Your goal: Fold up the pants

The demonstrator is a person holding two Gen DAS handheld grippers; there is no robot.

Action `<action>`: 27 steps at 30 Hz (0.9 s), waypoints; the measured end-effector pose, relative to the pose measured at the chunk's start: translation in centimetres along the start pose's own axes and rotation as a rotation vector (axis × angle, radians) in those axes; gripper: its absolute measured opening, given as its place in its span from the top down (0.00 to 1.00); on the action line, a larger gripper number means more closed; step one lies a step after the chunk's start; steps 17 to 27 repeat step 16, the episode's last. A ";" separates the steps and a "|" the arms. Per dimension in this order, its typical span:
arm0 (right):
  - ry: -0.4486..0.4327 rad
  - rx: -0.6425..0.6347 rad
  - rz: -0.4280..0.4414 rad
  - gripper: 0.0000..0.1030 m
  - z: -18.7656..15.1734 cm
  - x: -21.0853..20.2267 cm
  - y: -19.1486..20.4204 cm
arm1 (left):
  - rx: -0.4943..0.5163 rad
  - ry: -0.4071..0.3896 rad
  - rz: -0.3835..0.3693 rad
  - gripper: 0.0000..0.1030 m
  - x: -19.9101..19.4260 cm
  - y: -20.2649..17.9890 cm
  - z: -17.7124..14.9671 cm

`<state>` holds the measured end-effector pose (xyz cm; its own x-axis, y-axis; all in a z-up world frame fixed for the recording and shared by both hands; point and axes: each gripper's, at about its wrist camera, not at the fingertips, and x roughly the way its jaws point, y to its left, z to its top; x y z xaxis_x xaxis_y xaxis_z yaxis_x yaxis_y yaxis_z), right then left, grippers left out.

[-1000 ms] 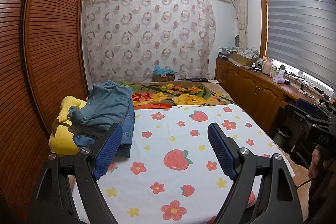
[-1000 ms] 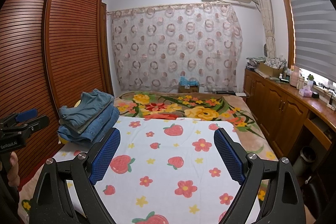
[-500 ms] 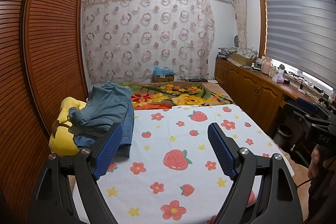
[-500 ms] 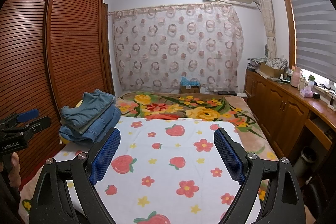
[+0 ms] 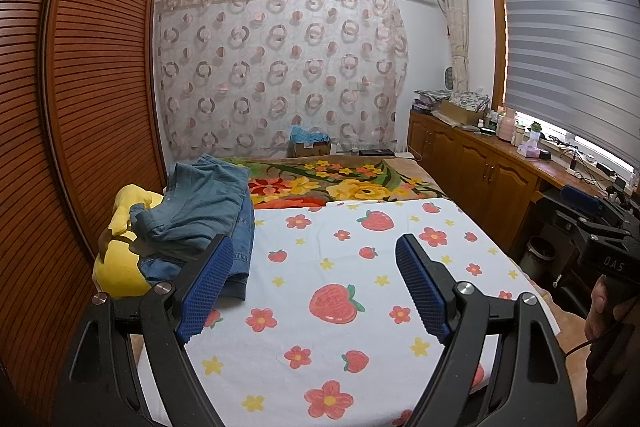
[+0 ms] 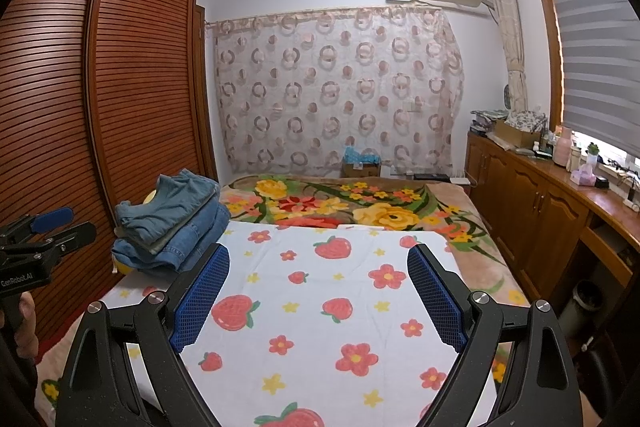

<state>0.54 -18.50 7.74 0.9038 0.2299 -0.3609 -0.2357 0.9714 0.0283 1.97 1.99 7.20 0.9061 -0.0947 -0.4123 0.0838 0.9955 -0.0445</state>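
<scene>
Both tools hover spread and empty over the strawberry sheet (image 5: 320, 307) — left tool (image 5: 316, 283), right tool (image 6: 318, 293). The pants (image 5: 200, 211) lie piled at the bed's left edge on a yellow plush (image 5: 120, 267) — probably a waiting stack, leaving the sheet as folding space.

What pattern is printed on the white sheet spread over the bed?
Red strawberries, red flowers and small yellow stars on the white cotton sheet; clearest in the right wrist view.
</scene>
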 end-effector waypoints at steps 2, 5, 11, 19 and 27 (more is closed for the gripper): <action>0.000 -0.001 0.000 0.11 0.0 0.0 0.0 | 0.001 0.000 0.001 0.19 0.0 0.0 0.0; 0.000 -0.001 0.000 0.11 0.0 0.0 0.0 | 0.000 0.000 0.000 0.19 0.1 0.1 -0.1; 0.000 0.000 -0.001 0.11 0.0 0.0 -0.1 | 0.001 0.000 0.000 0.19 0.0 -0.1 0.0; 0.000 -0.001 -0.001 0.11 -0.1 0.0 -0.1 | 0.002 0.000 0.001 0.19 0.1 0.0 0.0; 0.000 -0.001 -0.001 0.11 -0.1 0.0 -0.1 | 0.002 0.000 0.001 0.19 0.1 0.0 0.0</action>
